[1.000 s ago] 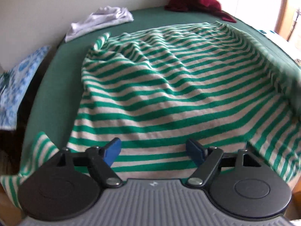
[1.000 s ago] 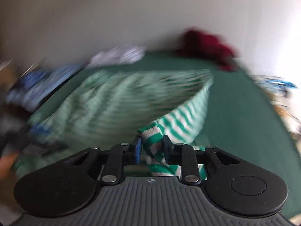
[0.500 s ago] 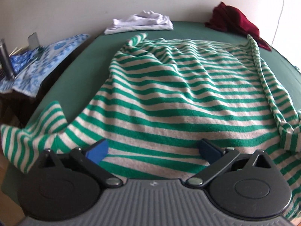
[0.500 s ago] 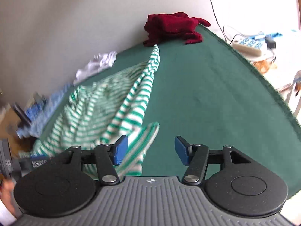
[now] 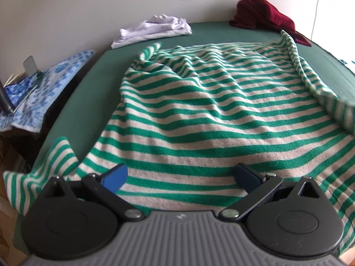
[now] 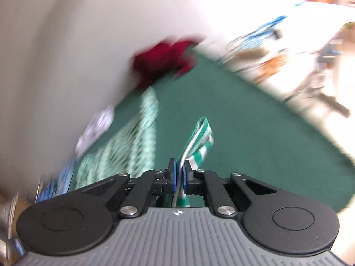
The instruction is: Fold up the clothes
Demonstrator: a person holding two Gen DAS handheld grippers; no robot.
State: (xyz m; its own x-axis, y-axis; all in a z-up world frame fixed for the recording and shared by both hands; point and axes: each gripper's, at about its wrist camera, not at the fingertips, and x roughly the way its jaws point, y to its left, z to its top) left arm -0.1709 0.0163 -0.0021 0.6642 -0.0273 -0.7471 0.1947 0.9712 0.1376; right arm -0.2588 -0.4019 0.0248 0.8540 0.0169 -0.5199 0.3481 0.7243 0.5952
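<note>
A green-and-cream striped garment (image 5: 210,115) lies spread and rumpled over the green table cover (image 5: 88,93). My left gripper (image 5: 180,178) hovers just above its near hem, jaws wide open, nothing between the blue pads. In the blurred right wrist view my right gripper (image 6: 179,177) is shut on a folded strip of the same striped garment (image 6: 199,137), which sticks up past the pads. The rest of the cloth trails off to the left.
A white folded garment (image 5: 153,30) and a dark red garment (image 5: 264,14) lie at the far edge by the wall. A blue patterned cloth (image 5: 40,86) covers a lower surface to the left. Cluttered items (image 6: 266,51) sit beyond the table's right edge.
My right gripper let go of the striped cloth, opened, swung across and has shut on another strip of it. The left gripper opened wider and stays over the near hem.
</note>
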